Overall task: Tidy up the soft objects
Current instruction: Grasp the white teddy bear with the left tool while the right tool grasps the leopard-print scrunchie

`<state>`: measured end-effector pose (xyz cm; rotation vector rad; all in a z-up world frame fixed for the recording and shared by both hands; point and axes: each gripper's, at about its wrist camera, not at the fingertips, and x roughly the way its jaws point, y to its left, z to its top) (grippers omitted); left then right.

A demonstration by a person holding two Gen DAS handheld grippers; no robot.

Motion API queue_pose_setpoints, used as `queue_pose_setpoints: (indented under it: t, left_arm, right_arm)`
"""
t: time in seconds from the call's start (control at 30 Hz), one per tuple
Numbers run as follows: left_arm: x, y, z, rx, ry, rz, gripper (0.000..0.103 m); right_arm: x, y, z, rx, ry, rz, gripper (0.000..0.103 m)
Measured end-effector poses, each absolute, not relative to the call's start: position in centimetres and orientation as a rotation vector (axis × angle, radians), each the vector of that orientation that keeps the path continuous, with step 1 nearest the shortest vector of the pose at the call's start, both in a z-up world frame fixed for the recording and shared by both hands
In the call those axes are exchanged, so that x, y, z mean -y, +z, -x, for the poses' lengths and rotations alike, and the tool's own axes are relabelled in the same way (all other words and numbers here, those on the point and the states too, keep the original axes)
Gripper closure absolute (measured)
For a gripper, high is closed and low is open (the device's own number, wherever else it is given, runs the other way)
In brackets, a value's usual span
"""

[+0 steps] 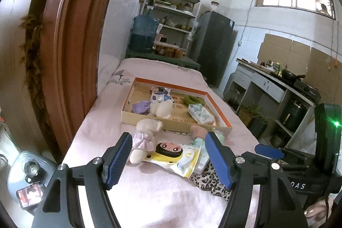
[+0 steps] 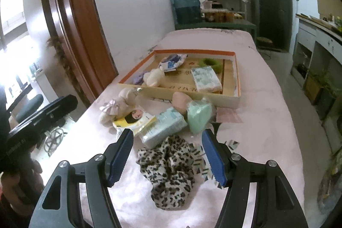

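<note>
I hold both claws out over the pink-covered desk point(image 2: 267, 99), tipped downward toward the pile of soft things. My left claw point(image 1: 168, 155) stands wide open with nothing between its blue pads; beyond it lie the yellow packet with a cartoon face point(image 1: 175, 155) and the plush doll in a lilac dress point(image 1: 143, 138). My right claw point(image 2: 167, 155) is just as wide and grips nothing; the leopard-print cloth point(image 2: 168, 174) lies bunched on the desk under and between its fingers, though I cannot tell whether either pad touches it.

Just past the cloth sit a pale blue tissue pack point(image 2: 164, 127) and a mint-green bag point(image 2: 198, 119), with a pink soft thing point(image 2: 181, 99) behind them against the wall of the orange-rimmed box point(image 2: 237, 87). Inside the box are a second plush doll point(image 2: 154, 77), a purple item point(image 2: 139, 78) half hidden by the doll, a printed packet point(image 2: 172, 62), a green scrunchie point(image 2: 210, 63) and another tissue pack point(image 2: 206, 79).

From the left view my right claw shows only partly, cut off at the frame's edge, and the leopard cloth is mostly hidden behind my left finger. What the pink thing is I cannot make out.
</note>
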<state>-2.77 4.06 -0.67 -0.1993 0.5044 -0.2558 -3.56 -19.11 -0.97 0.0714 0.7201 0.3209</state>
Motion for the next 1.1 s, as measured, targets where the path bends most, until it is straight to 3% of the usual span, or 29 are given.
queue_pose_setpoints:
  t: [0.3, 0.4, 1.1]
  left_arm:
    - [-4.5, -1.8, 2.8, -0.523, -0.251, 0.207, 0.033]
    - [-4.7, -2.2, 2.8, -0.533, -0.250, 0.210, 0.033]
    - [-5.3, -4.2, 1.4, -0.579, -0.234, 0.209, 0.033]
  right_arm:
    - [18.9, -3.4, 3.5, -0.790, 0.352, -0.073, 0.034]
    - [18.7, -4.6, 3.0, -0.835, 0.352, -0.080, 0.028]
    - [17.2, -8.2, 1.2, -0.944, 0.367, -0.037, 0.028]
